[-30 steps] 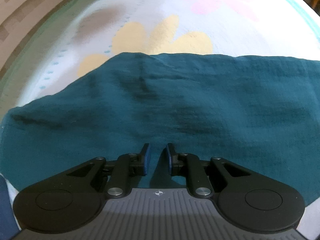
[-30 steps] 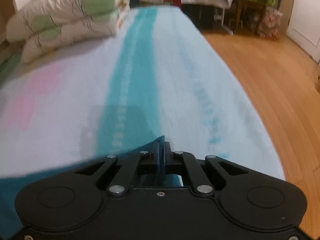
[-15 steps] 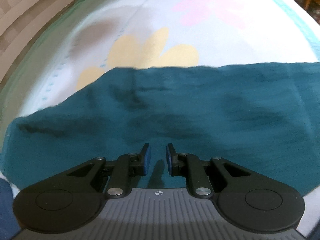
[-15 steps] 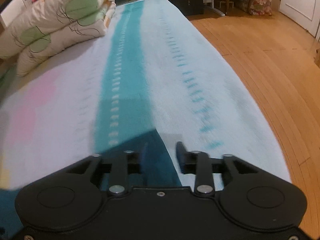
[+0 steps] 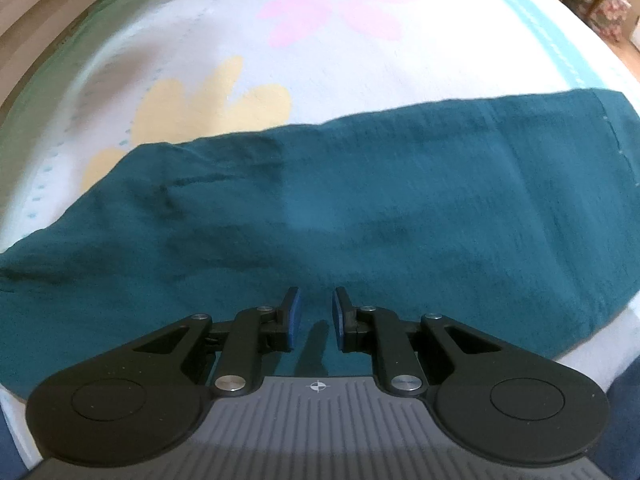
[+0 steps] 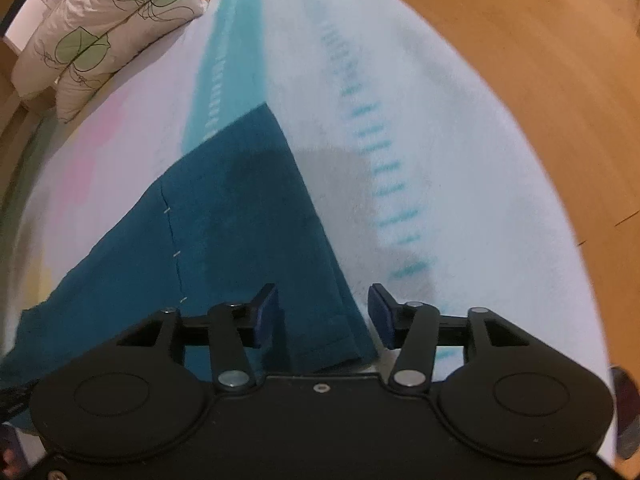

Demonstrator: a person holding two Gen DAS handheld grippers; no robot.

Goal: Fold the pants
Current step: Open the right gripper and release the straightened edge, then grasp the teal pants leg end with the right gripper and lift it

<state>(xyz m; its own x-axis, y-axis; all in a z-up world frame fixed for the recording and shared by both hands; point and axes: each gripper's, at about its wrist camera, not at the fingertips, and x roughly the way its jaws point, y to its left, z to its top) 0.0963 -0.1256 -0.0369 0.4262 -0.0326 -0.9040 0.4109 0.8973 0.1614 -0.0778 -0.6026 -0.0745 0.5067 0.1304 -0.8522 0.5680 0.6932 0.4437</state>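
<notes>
The teal pants [image 5: 340, 216] lie flat across a white bedsheet [image 5: 240, 32], stretched left to right. My left gripper [image 5: 315, 314] hovers over their near edge, open with a narrow gap and empty. In the right wrist view the pants' hemmed right end [image 6: 240, 216] lies flat. My right gripper [image 6: 322, 314] is wide open above that end's near corner, holding nothing.
The sheet has pink and yellow flower prints [image 5: 340, 4]. Stacked pillows [image 6: 108, 28] sit at the far end of the bed. The bed's right edge drops to a wooden floor [image 6: 540, 80].
My right gripper opened and let go of the pants' end, which now lies flat, then drew back. The left gripper stayed open and shifted, with more of the pants' right end in its view.
</notes>
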